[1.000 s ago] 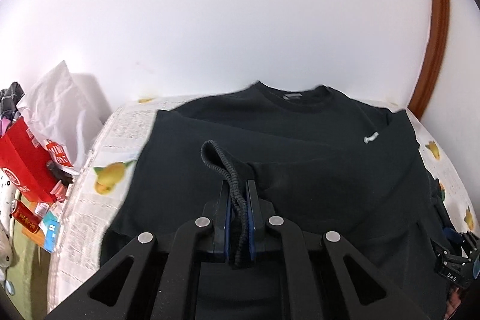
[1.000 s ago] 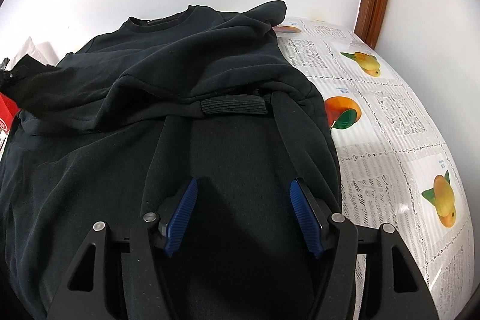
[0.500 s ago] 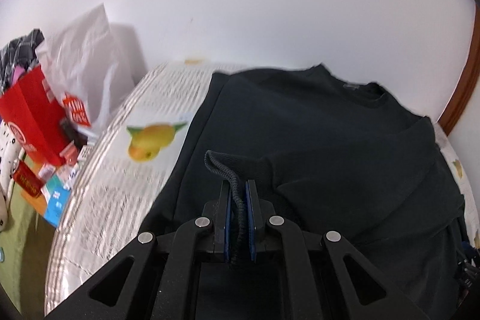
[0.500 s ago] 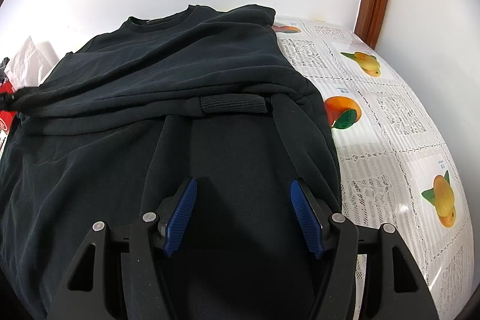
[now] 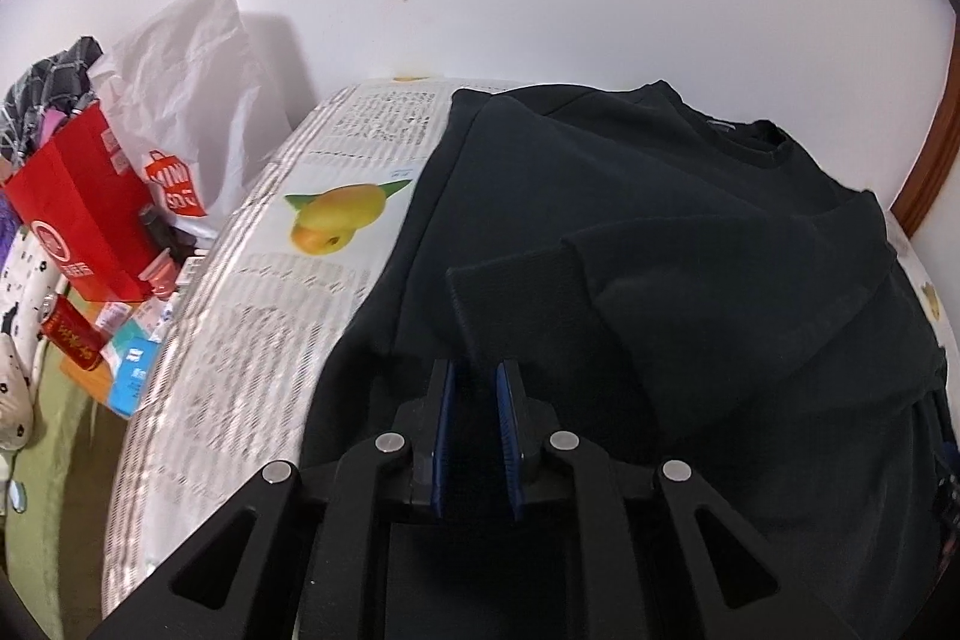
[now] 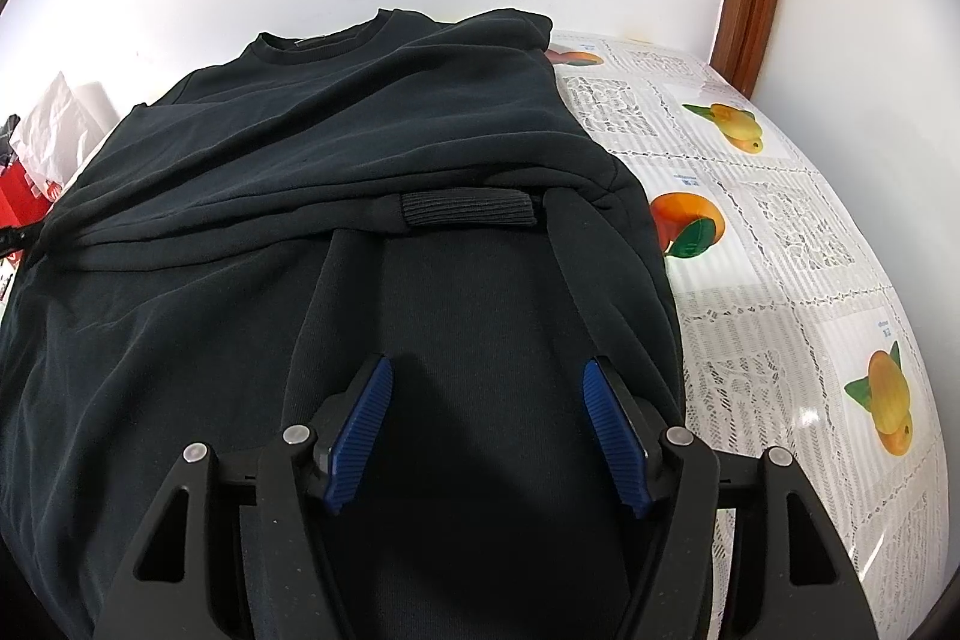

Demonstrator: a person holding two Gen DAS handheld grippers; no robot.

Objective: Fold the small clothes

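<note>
A black sweatshirt [image 6: 336,148] lies spread on a table [image 6: 798,244] with a fruit-print cover, filling the centre and left of the right wrist view, neck toward the wall. In the left wrist view the left gripper [image 5: 477,388] sits low at bottom centre; its jaws have just been opening and now stand a narrow gap apart, with the left cuff [image 5: 516,304] lying flat on the body just beyond the tips, apparently let go so the sleeve stays folded inward. The right gripper [image 6: 489,400] hangs wide open over the lower body, gripping nothing; the right cuff [image 6: 468,209] lies across the chest beyond it.
</note>
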